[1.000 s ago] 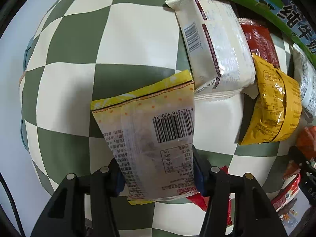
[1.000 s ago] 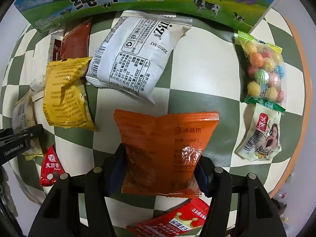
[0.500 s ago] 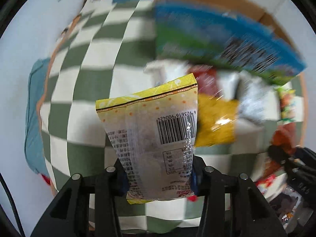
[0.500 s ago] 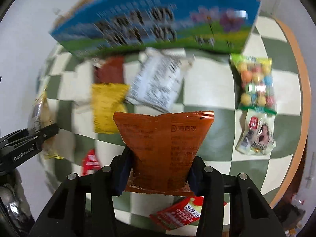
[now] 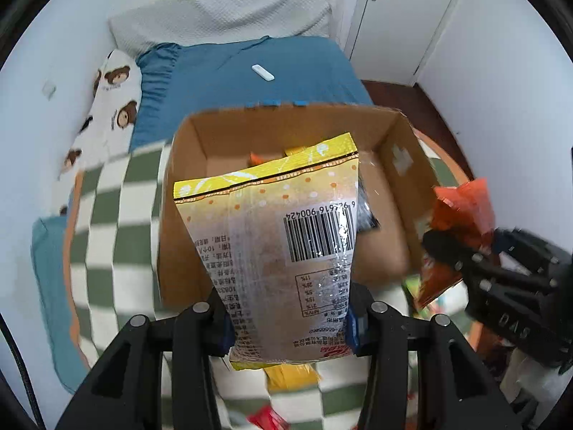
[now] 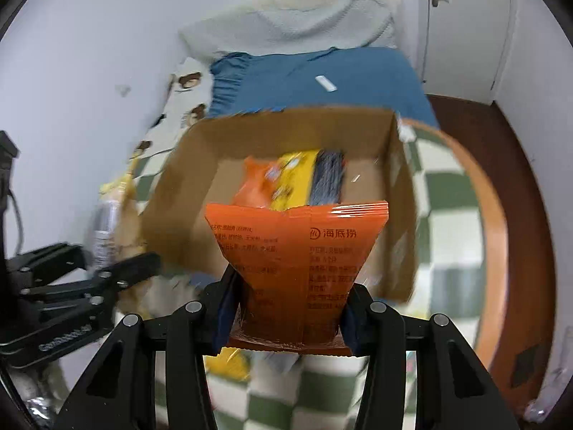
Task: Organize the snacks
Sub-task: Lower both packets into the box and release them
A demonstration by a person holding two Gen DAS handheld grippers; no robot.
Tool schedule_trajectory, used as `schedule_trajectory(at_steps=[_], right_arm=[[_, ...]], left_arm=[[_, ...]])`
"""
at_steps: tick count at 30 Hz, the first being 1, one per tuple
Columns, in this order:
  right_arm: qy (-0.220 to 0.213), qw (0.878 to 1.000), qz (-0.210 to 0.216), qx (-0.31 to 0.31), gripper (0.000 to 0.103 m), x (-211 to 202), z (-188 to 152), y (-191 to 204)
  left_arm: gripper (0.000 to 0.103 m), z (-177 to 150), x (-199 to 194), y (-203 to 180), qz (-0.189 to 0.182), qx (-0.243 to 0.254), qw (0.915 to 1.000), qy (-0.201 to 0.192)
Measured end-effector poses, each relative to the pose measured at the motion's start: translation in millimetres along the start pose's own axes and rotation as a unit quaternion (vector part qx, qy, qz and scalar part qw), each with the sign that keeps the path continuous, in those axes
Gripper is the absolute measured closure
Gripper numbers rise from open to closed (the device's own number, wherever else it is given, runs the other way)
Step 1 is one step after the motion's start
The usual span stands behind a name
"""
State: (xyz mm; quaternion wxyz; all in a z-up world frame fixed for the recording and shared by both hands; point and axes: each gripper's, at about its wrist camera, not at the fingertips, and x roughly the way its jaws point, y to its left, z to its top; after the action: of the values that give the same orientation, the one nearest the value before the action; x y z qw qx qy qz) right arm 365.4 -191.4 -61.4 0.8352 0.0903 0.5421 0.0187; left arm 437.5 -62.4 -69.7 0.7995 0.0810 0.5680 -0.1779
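The left gripper [image 5: 290, 326] pinches a yellow packet [image 5: 275, 251] by its lower end, both fingers pressed against its sides, barcode and print facing the camera and the yellow seal at the top. The packet is held upright in front of an open cardboard box [image 5: 186, 193], covering much of the box's inside from this view; above its top edge, orange and yellow scraps of other snacks show inside the box. The right gripper [image 6: 286, 326] clamps an orange packet [image 6: 297, 261] the same way, by its narrow lower part, the wide sealed edge uppermost and level with the box's near wall. From the right wrist view, the box holds an orange snack [image 6: 258, 186], a yellow one [image 6: 297, 179] and a dark one [image 6: 327, 175], standing side by side near the middle. Both held packets are in the air at the box's near side; whether either is already past the rim I cannot tell. The box stands on a green-and-white checked cloth [image 5: 107, 222] covering a round table with an orange-brown rim [image 6: 494, 236]. More snacks lie blurred on the cloth below the grippers. Beyond the box are a blue bed [image 5: 250, 86], a pale pillow [image 5: 222, 21], a bear-print cloth [image 5: 107, 107] and a white door [image 5: 401, 18].
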Motion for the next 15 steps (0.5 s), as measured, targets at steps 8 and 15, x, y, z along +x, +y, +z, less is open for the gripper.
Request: schedule_trajectory(at_steps=[8,15], right_arm=[[0.065,0.996,-0.066,-0.016,0.052,79.6,89.2,-34.7],[0.106,0.989,-0.101,0.006,0.042,121.4,124.3,-58.4]], left_arm=[[0.060,79.4,87.6,33.2,0.062,0.017,0.9960,0.062],[0.059,115.9,150.9,61.9,0.082,0.022,0.9889,0.122]])
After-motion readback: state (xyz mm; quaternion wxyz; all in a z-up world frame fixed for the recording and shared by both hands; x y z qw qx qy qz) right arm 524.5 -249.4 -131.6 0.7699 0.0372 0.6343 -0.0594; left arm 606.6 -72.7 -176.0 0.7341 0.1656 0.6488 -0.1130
